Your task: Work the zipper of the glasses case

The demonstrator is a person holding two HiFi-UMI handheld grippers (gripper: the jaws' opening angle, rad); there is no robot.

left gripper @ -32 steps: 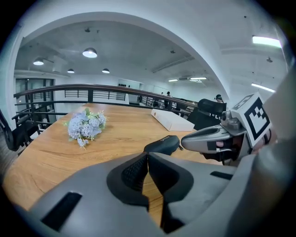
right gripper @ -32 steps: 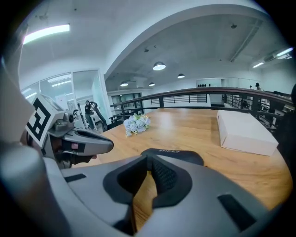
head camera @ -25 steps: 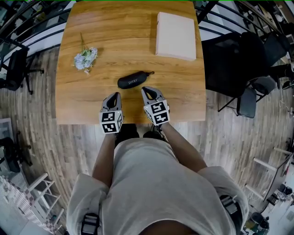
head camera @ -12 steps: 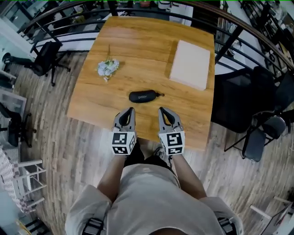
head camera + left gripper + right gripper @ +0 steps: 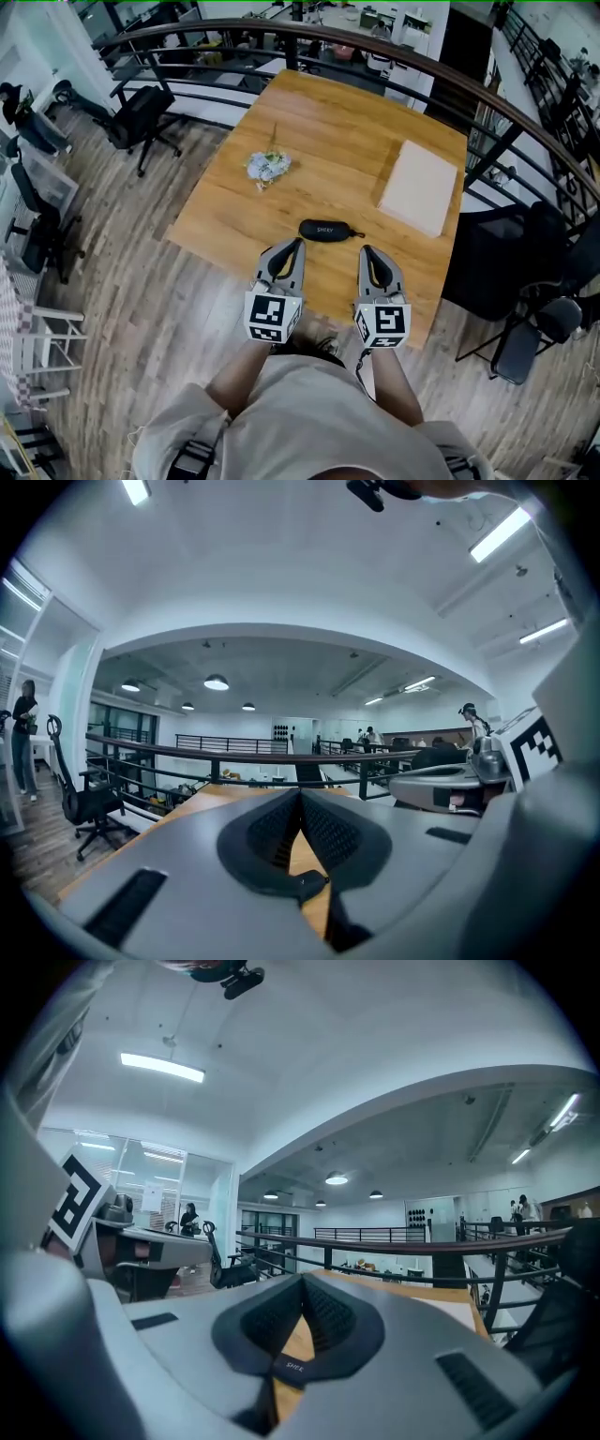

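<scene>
left gripper (image 5: 294,244): my jaws pinched together, nothing in them
right gripper (image 5: 366,250): same deal, closed, empty
glasses case (image 5: 328,230): on the table (image 5: 234,206), clear of both

Illumination is bright, cool and even. Sources are ceiling strip lights (image 5: 162,1067) and round lamps (image 5: 217,682). Shadows on the table (image 5: 347,159) are faint and soft. All views show strong fisheye distortion: the railing (image 5: 225,24) bows. Both gripper views darken to black at the corners. The left gripper (image 5: 300,794), close to the lens, renders slightly soft.
</scene>
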